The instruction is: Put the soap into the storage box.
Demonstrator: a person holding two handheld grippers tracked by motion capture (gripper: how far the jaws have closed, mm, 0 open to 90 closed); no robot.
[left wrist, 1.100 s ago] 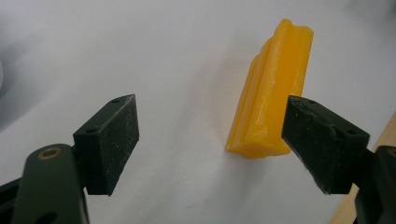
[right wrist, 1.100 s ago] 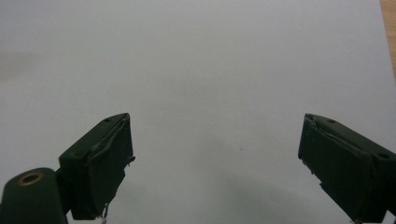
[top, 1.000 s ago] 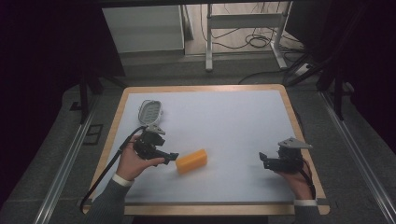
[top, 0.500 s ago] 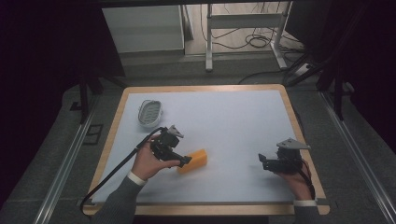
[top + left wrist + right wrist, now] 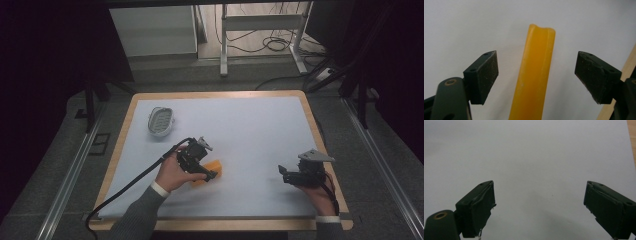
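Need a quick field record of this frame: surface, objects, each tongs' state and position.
surface: table with wooden rim, white sheet on top
orange bar: orange bar lying on the sheet, between the left tongs' open jaws, neither pad touching
dish: small oval grey dish at the far left of the sheet
left tongs: left tongs open, straddling the bar
right tongs: right tongs open, over bare sheet near the right edge
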